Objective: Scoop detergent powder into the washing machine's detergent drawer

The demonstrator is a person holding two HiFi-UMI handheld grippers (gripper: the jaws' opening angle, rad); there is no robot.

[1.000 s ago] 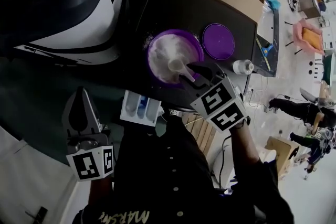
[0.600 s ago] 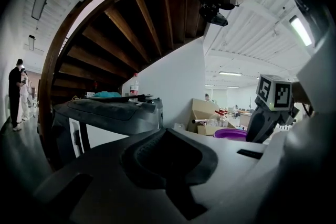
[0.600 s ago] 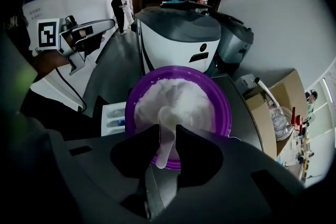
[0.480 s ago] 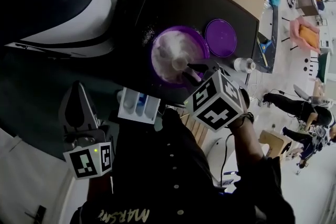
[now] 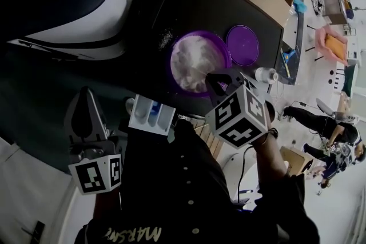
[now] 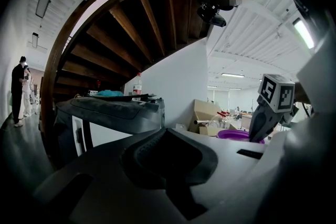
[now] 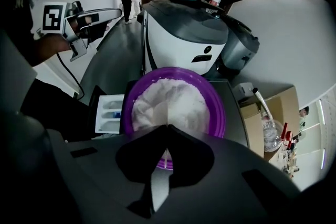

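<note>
Starting nearest the camera, at the lower left of the head view: left gripper (image 5: pixel 86 101) has its jaws pressed together on nothing. Its own view (image 6: pixel 166 132) confirms this. It is idle, parked apart from the work.

Just above it in frame, the detergent drawer (image 5: pixel 151 115) stands pulled out, its compartments facing up. It lies beside the purple bowl (image 5: pixel 227 53). No white heap is visible in it from here, though the compartments are too small to read with certainty.

Right gripper (image 5: pixel 216 83), centre of frame, points steeply down over the bowl's near rim. Change noted: its jaws have just been closing and now pinch the thin white handle of the scoop (image 7: pixel 164 159). The scoop's cup, plain in the powder a second ago in the head view, now sits under the gripper there.

Powder (image 5: pixel 195 59) fills the bowl on the dark counter (image 5: pixel 211 6). The bowl's lid (image 5: pixel 242 45) lies just to the right.

Judgement: scoop secured, so scooping can begin. Next comes a dip, a level lift, then a short carry toward the lower left to the drawer. Risk: a thin handle may twist in the pinch and spill.

Farthest, upper left: the washing machine (image 5: pixel 74 6).
</note>
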